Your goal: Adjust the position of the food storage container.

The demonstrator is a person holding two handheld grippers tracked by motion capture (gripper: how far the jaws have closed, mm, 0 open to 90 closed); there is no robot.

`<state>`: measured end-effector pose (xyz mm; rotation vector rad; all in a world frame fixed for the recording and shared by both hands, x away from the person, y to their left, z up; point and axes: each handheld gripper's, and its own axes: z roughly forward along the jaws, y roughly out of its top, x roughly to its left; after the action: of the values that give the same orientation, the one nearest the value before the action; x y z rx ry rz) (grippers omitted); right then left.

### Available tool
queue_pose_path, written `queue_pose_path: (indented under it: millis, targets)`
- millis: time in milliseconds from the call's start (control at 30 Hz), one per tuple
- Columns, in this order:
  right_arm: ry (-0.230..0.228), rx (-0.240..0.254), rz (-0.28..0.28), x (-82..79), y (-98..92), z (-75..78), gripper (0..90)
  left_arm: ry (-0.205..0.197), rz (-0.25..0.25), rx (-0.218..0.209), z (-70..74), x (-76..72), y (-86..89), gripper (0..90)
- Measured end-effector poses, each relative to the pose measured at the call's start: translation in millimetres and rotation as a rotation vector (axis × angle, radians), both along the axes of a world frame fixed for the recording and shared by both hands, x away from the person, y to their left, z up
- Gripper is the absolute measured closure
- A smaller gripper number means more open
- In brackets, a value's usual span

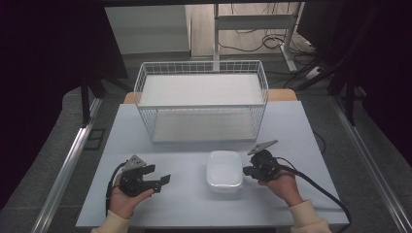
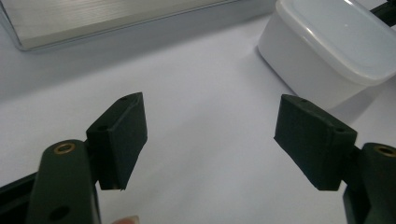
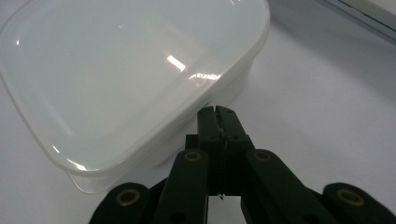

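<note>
The high view is evenly but dimly lit from overhead; the table (image 1: 194, 204) stands out pale against black, underexposed surroundings at nine and three o'clock. Shadows there are soft and short.

In the left gripper view, the near black pads (image 2: 123, 135) look slightly soft, and the box (image 2: 327, 51) at one o'clock is mildly blurred, casting a soft grey shadow at its base toward seven o'clock.

In the right gripper view, small bright glare spots sit on the box lid (image 3: 116, 70) near the centre, with a shaded band under its rim. The far corner at one o'clock is out of focus.
</note>
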<state>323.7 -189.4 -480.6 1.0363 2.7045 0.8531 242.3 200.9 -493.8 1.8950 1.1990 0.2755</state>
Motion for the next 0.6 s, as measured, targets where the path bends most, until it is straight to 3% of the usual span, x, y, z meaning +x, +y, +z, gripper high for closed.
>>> queue_pose_path:
  millis: [200, 600]
  targets:
    - [-0.013, 0.008, 0.041, -5.0, 18.2, -4.8, 89.7, 0.003, -0.001, 0.005, -0.8, 0.5, -0.4, 24.6]
    - [-0.051, 0.042, 0.019, -4.3, 23.0, -8.5, 89.7, -0.004, -0.008, 0.005, -1.0, 0.5, -1.6, 24.7]
